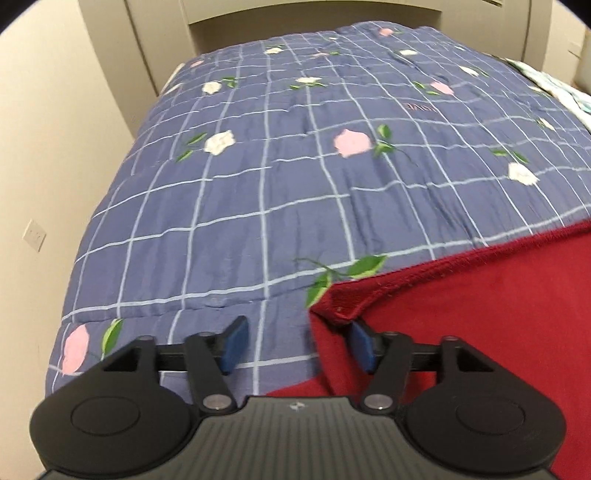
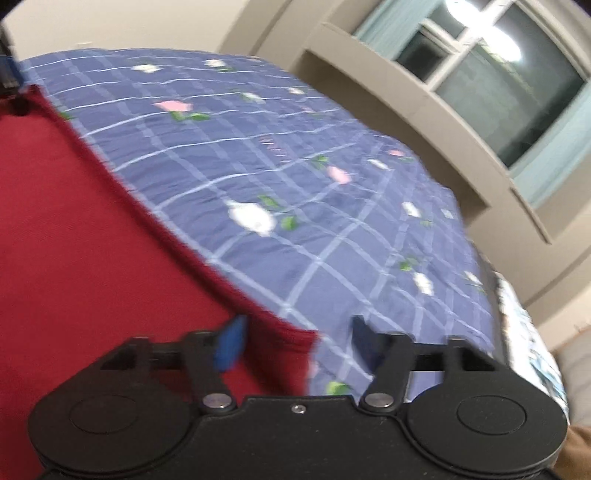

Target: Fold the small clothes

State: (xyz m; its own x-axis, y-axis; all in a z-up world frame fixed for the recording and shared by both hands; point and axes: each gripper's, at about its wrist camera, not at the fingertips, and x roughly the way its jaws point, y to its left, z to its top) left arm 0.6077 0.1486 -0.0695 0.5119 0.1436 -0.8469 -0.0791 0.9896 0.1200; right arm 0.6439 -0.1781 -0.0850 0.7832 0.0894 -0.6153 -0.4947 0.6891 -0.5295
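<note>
On the bed's checked quilt (image 1: 280,192), the red garment (image 1: 480,317) lies flat. The left gripper (image 1: 297,345) and right gripper (image 2: 295,343) each straddle a garment corner, jaws apart, pressing nothing.

Right gripper (image 2: 297,341) jaws apart over red cloth (image 2: 92,229) corner, checked quilt (image 2: 295,177)

Left wrist view: close, angled down over the bed quilt (image 1: 295,184) toward the headboard (image 1: 314,18). Right wrist view: close, tilted, facing the window (image 2: 498,74). Both share quilt and red garment (image 1: 480,314).
</note>
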